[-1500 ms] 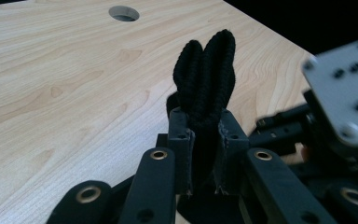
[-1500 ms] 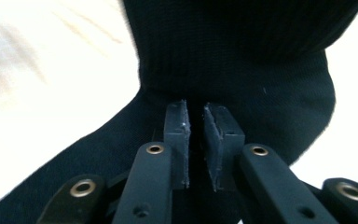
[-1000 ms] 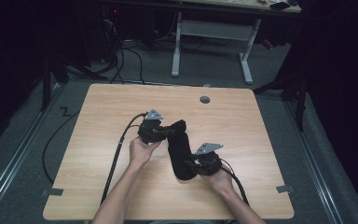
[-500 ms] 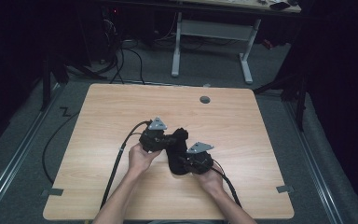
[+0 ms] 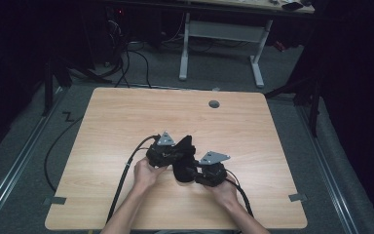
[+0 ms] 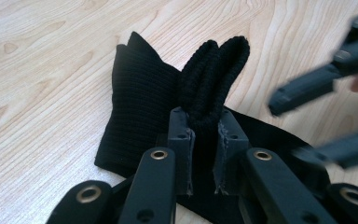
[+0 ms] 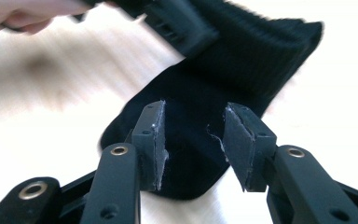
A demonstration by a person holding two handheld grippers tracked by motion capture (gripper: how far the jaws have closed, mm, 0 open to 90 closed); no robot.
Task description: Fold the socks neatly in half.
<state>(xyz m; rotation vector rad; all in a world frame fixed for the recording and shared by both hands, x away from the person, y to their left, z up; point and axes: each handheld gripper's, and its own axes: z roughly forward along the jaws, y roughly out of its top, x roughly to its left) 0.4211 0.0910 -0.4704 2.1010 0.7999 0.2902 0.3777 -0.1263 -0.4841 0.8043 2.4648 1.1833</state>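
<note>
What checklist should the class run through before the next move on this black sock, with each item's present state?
1. Left tool pinches the folded cuff of the black sock: ok.
2. Right tool has its jaws apart, having just been opening, with sock beyond them and nothing pressed: ok.
3. Sock lies on the table, away from its edges: ok.
4. Tools apart from each other: cannot tell, they sit close together in the high view.
5. Cables clear of the sock: ok.
</note>
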